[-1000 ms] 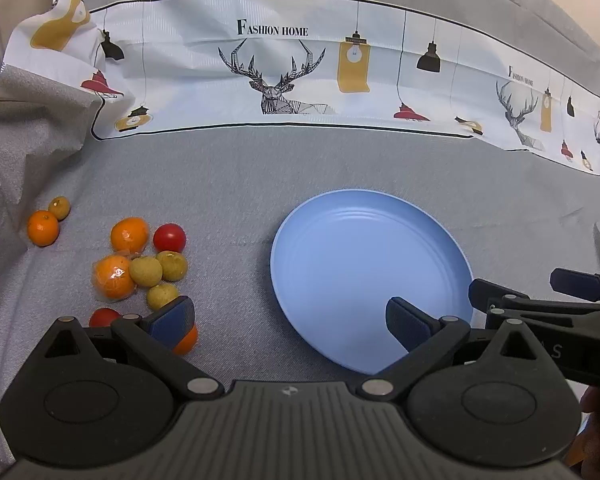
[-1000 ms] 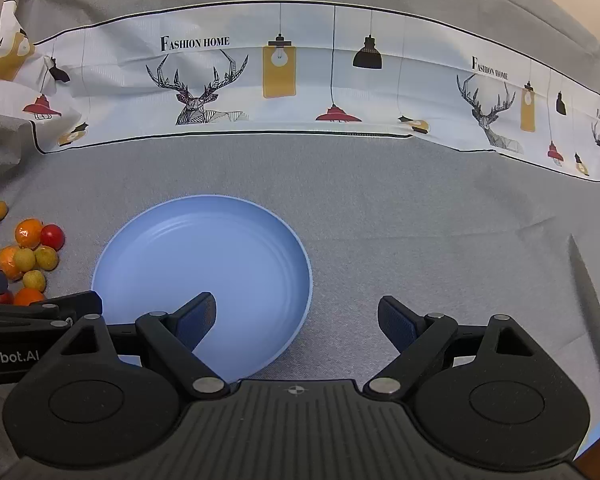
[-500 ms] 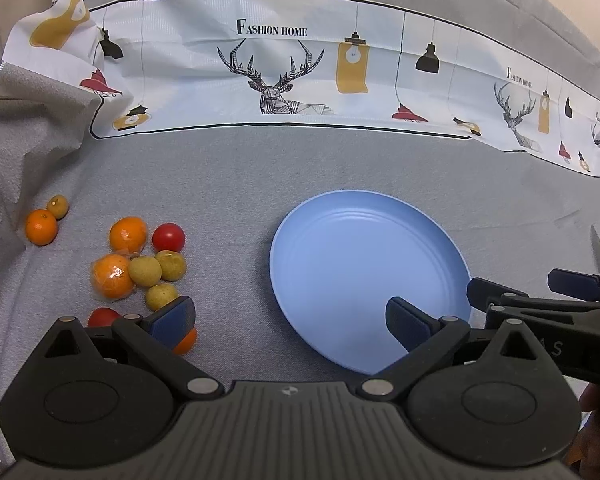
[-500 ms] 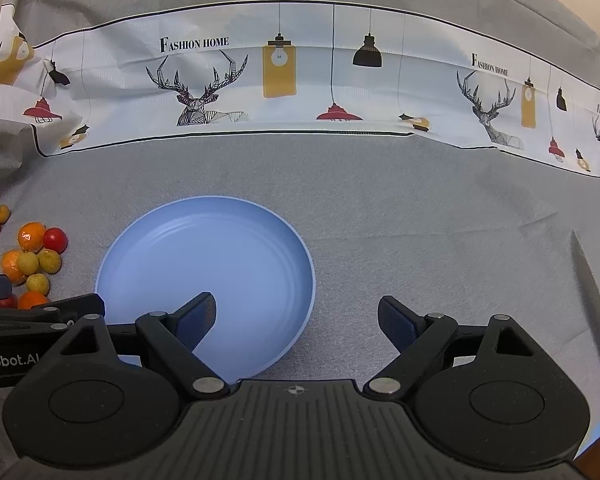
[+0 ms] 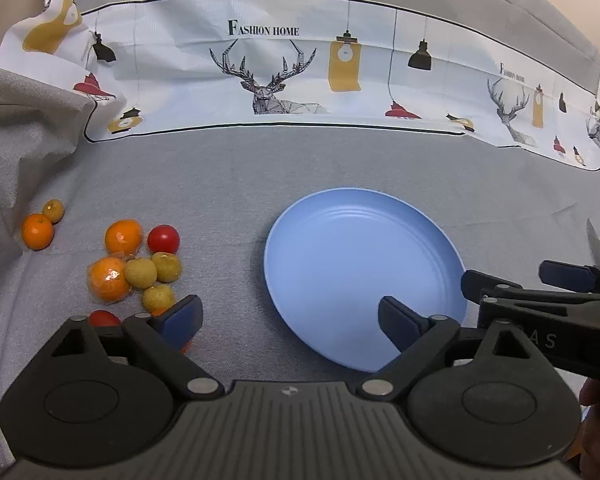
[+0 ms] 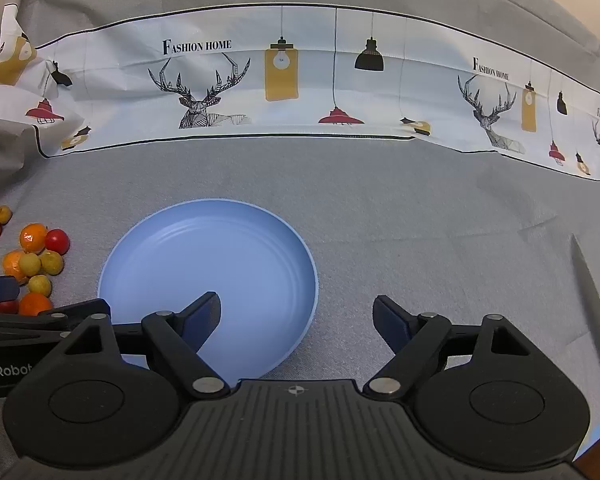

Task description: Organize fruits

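An empty light-blue plate (image 5: 360, 240) (image 6: 236, 240) lies on the grey cloth. Left of it sits a loose cluster of fruit: several oranges (image 5: 123, 236) (image 6: 33, 237), red tomatoes (image 5: 163, 239) (image 6: 57, 241) and yellow-green round fruits (image 5: 140, 273) (image 6: 51, 262). One orange (image 5: 109, 278) is in clear wrap. My left gripper (image 5: 290, 318) hovers between the fruit and the plate, its jaws closing slowly with nothing between them. My right gripper (image 6: 298, 316) hangs over the plate's near right rim, jaws closing too, with only cloth and plate edge below them.
A knife (image 6: 596, 312) lies on the cloth at the far right, its tip (image 5: 596, 242) showing in the left wrist view. A white printed cloth strip (image 5: 284, 80) runs along the back. The right gripper's body (image 5: 548, 320) sits just right of my left gripper.
Both grippers' jaws have narrowed a little. Neither hand has moved and the fruit and plate lie as before.
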